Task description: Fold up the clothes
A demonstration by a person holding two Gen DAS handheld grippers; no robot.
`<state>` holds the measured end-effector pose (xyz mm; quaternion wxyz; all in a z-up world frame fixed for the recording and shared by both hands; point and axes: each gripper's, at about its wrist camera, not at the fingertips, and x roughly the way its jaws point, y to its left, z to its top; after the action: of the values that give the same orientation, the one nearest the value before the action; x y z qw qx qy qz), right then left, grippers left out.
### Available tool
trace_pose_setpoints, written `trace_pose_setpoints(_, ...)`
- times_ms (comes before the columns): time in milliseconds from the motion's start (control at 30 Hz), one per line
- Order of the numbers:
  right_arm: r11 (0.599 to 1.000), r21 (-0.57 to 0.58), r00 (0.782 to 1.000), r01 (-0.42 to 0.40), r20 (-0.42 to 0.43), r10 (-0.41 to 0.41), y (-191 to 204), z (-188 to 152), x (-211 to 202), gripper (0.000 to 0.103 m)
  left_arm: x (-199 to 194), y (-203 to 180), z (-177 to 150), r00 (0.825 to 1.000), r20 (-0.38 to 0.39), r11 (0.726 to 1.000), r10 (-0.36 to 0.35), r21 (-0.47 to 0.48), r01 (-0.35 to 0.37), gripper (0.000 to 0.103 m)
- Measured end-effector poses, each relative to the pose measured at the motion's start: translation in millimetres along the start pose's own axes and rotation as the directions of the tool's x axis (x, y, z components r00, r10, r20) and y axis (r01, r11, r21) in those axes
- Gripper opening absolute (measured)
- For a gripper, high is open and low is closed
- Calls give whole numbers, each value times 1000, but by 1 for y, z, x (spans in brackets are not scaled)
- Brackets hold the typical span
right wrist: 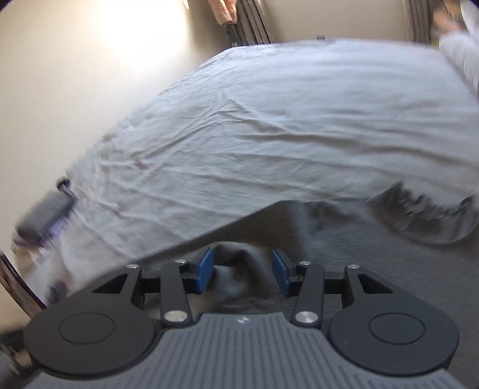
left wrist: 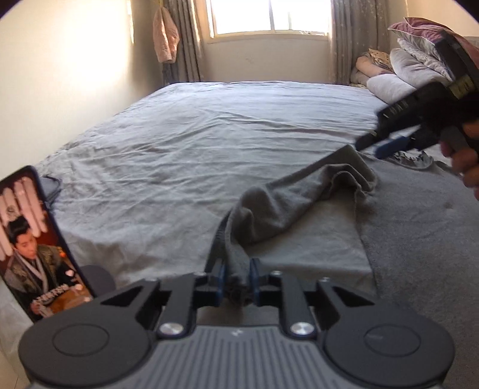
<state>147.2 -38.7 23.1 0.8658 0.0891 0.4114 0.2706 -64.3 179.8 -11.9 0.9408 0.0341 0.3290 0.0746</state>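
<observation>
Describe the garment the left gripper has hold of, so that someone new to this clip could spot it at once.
Start at the bed with its pale, wrinkled sheet. Near its front edge a darker grey garment runs as a bunched, rope-like strip from the left gripper toward the right gripper. Unlike the flat grey blanket beside it, it is humped and twisted, with one end pinched between blue-padded fingers.

Daylight floods from the window (left wrist: 271,16); wall (left wrist: 74,59) glares; right view perhaps motion-blurred; edges bowed.

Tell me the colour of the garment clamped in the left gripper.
Plain grey garment, no pattern; it shows best in the left wrist view.
</observation>
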Motion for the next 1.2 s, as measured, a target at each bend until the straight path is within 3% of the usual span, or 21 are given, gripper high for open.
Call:
trace_pose_setpoints(133, 985, 148, 995, -86, -45, 94, 5, 13, 19, 48, -8, -12, -3, 998, 65, 998, 12, 66, -16, 4)
trace_pose_setpoints(267, 973, 213, 986, -93, -115, 119, 22, 20, 44, 47, -29, -15, 0, 986, 148, 992, -82, 107, 66, 3)
trace_pose_setpoints(500, 969, 245, 976, -39, -197, 89, 39, 20, 67, 44, -72, -29, 6, 922, 282, 952, -264, 231, 202, 3)
trace_pose_setpoints(533, 968, 249, 975, -35, -203, 88, 40, 20, 68, 42, -76, -31, 6, 918, 286, 947, -275, 248, 206, 3)
trace_pose_setpoints(600, 976, 217, 972, 14, -232, 38, 43, 19, 70, 26, -82, -35, 5, 914, 286, 940, -287, 267, 212, 3)
trace_pose_setpoints(700, 982, 168, 962, 82, -272, -34, 47, 17, 73, 25, -87, -35, 3, 908, 281, 931, -311, 281, 232, 3)
trace_pose_setpoints(767, 982, 172, 958, 84, -285, -32, 49, 15, 73, 25, -87, -36, 1, 904, 273, 924, -329, 292, 248, 3)
trace_pose_setpoints(933, 984, 111, 945, 141, -311, -100, 59, 13, 79, 25, -90, -42, -4, 902, 256, 912, -347, 317, 260, 3)
trace_pose_setpoints(967, 984, 88, 941, 156, -314, -122, 61, 11, 81, 19, -90, -42, -4, 906, 253, 913, -340, 318, 254, 3)
trace_pose_setpoints(1000, 983, 71, 940, 170, -310, -140, 61, 10, 82, 5, -90, -41, -3, 912, 251, 918, -325, 315, 241, 3)
trace_pose_setpoints(1100, 979, 69, 948, 191, -274, -165, 57, 11, 78, 3, -86, -34, 7, 941, 249, 942, -229, 301, 150, 3)
trace_pose_setpoints(1200, 980, 106, 969, 169, -199, -146, 53, 21, 66, 3, -76, -12, 30, 965, 236, 974, -113, 217, 61, 3)
